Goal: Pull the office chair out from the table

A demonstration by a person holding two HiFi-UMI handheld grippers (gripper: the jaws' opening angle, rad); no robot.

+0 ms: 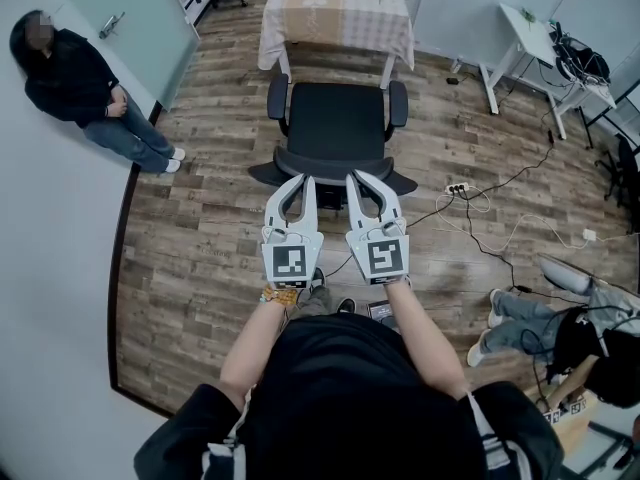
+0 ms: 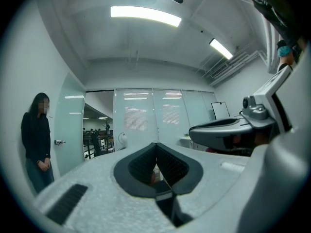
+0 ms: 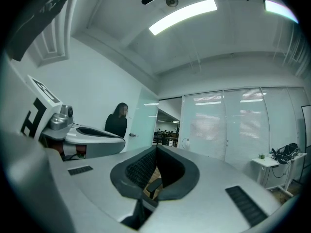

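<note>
The black office chair [image 1: 335, 118] stands pushed in at a table with a checked cloth [image 1: 335, 13], its backrest [image 1: 335, 160] toward me. My left gripper [image 1: 303, 180] and right gripper [image 1: 358, 178] are held side by side, level, with their tips over the top of the backrest. In the left gripper view the left gripper [image 2: 156, 144] has its jaws shut tip to tip with nothing between them. The right gripper [image 3: 156, 148] looks the same in its own view. Whether either tip touches the backrest is hidden.
A person [image 1: 95, 98] stands by the left wall near a glass door. A white desk [image 1: 530, 43] is at the back right. A power strip [image 1: 458, 188] and cables lie on the wood floor right of the chair. Another person's legs [image 1: 530, 318] show at the right.
</note>
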